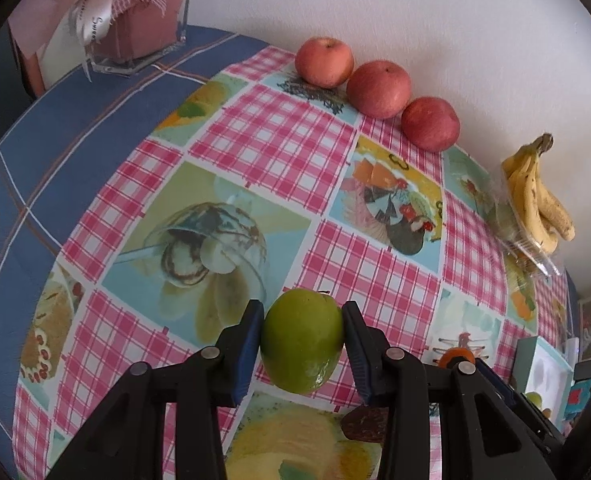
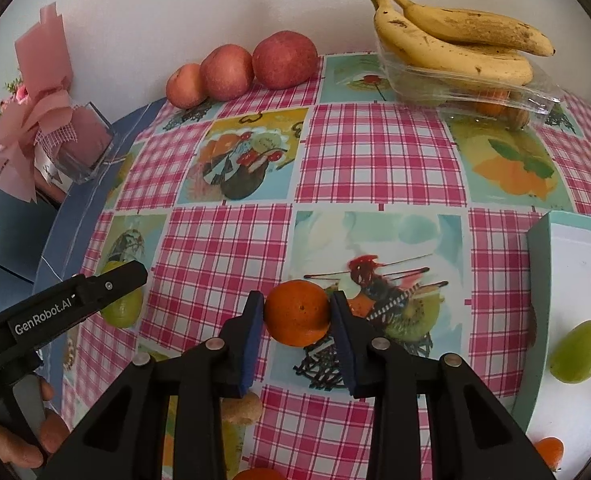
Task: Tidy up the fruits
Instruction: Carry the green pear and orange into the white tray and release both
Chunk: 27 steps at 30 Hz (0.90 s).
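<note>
1. Where the left wrist view looks down along its own fingers, the left claw is clenched on a green fruit, both blue pads pressed against its sides, the fruit held over the pink checked cloth that covers the counter
2. Far along the wall edge in that view, three red apples sit in a row, each touching the next; further right a bunch of bananas rests on a clear plastic box
3. At the far left corner stands a glass vase wrapped in pink paper, on a blue cloth
4. Turning to the right wrist view, the right claw grips an orange fruit between its pads – the fruit is just above a printed panel of the cloth
5. At the left edge of this view the left claw shows from the side, a person's hand on its handle, the green fruit partly hidden behind its finger
6. On the right lies a pale tray holding a second green fruit – an orange piece sits at its near corner
</note>
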Available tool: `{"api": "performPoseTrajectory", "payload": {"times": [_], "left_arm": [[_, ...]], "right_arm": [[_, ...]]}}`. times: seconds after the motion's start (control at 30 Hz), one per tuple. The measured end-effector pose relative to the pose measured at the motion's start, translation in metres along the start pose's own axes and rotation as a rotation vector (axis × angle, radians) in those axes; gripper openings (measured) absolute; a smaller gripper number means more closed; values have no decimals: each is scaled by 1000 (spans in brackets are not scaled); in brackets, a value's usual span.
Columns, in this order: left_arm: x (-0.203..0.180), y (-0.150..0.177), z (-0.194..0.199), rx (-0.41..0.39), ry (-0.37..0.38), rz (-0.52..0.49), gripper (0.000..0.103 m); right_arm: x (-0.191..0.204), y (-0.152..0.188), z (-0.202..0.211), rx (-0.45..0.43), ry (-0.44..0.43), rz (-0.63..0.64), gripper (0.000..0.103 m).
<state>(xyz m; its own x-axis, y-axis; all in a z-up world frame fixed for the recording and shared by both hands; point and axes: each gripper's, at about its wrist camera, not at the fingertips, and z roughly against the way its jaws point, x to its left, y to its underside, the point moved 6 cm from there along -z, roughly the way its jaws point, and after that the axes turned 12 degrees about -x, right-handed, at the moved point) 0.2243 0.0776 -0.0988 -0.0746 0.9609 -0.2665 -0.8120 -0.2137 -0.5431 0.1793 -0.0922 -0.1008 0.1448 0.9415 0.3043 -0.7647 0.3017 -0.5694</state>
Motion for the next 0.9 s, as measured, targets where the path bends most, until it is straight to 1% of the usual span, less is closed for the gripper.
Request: {"api": "performPoseTrajectory", "payload": {"times": [0.2, 0.3, 0.43, 0.57, 0.7, 0.9], "left_arm": [[0, -13, 21, -57, 5, 18, 43], [-4, -17, 33, -82, 5, 13, 43], [-16, -22, 53, -118, 17, -5, 43], [-25, -24, 69, -148, 19, -18, 43], [-38, -25, 89, -183, 26, -45, 43], [-61, -13, 110, -208, 43, -86, 43]], "right_arm": [[-3, -13, 21, -28, -14, -14, 35], [-7, -19, 32, -34, -3, -21, 35], [-18, -23, 50, -44, 36, -9, 35], [-32, -25, 68, -50, 52, -25, 35], [-47, -31, 92, -81, 93, -25, 35], [-70, -32, 128, -125, 137, -41, 35]]}}
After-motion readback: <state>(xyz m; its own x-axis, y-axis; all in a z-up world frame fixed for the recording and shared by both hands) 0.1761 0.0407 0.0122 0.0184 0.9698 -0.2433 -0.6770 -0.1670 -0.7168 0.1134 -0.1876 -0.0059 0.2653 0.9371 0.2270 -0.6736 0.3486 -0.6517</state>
